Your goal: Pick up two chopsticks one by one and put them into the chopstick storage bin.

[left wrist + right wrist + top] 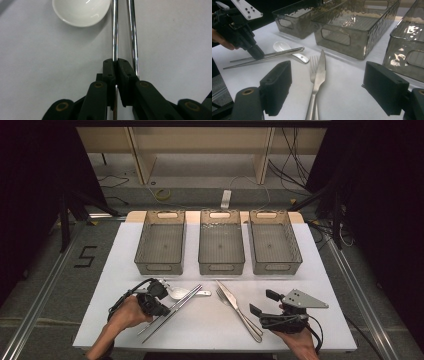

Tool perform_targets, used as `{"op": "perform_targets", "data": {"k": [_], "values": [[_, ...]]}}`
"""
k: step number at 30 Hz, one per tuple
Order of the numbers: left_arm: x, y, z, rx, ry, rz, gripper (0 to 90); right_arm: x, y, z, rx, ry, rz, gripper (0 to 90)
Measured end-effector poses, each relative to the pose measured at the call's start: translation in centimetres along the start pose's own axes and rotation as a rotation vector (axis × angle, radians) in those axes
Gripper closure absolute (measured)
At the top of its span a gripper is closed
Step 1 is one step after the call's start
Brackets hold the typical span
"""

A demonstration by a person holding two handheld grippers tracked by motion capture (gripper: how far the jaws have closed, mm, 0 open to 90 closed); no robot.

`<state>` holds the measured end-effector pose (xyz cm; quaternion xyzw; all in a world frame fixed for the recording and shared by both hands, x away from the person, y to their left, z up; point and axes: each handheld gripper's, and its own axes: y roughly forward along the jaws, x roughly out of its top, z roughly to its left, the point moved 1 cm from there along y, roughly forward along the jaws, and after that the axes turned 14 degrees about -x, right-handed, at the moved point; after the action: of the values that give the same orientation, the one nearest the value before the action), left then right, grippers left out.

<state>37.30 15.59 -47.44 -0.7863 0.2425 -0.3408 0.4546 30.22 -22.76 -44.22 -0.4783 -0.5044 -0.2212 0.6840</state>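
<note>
Two metal chopsticks (175,309) lie side by side on the white tabletop (210,332), with a white ceramic spoon (180,293) just beyond them. My left gripper (116,67) is shut on the left chopstick (114,37); the other chopstick (132,37) lies free beside its right jaw. In the high view the left gripper (162,310) sits at the front left. A knife (240,310) and fork (225,297) lie crossed at the centre. My right gripper (330,87) stands open near their handles, nothing between its pads.
Three smoky transparent bins (161,265) (221,266) (276,265) stand in a row across the back of the table, all bare inside. Bare tabletop lies between the bins and the cutlery. Cables and a shelf frame lie on the floor behind.
</note>
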Motion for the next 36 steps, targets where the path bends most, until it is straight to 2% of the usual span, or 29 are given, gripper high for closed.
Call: {"op": "perform_targets", "data": {"k": [8, 13, 17, 21, 30, 36], "values": [[-0.1, 0.0, -0.1, 0.010, 0.006, -0.007, 85.2, 0.0, 0.0, 0.0, 0.001, -0.003, 0.003, 23.7], [-0.1, -0.3, -0.2, 0.028, 0.009, -0.035, 85.6, 0.0, 0.0, 0.1, 0.002, -0.002, 0.004, 23.7], [-0.2, -0.7, -0.2, 0.017, 0.002, -0.062, 85.7, 0.0, 0.0, 0.1, 0.003, -0.005, 0.004, 23.7], [-0.1, -1.5, -0.5, 0.027, 0.022, -0.073, 85.7, 0.0, 0.0, 0.0, 0.002, -0.002, 0.004, 23.7], [0.2, -3.9, -1.0, 0.030, 0.033, -0.160, 85.7, 0.0, 0.0, 0.0, 0.003, 0.001, -0.001, 23.7], [0.5, -5.5, 0.0, 0.013, 0.013, -0.237, 85.7, 0.0, 0.0, 0.0, 0.002, 0.003, -0.001, 23.7]]}}
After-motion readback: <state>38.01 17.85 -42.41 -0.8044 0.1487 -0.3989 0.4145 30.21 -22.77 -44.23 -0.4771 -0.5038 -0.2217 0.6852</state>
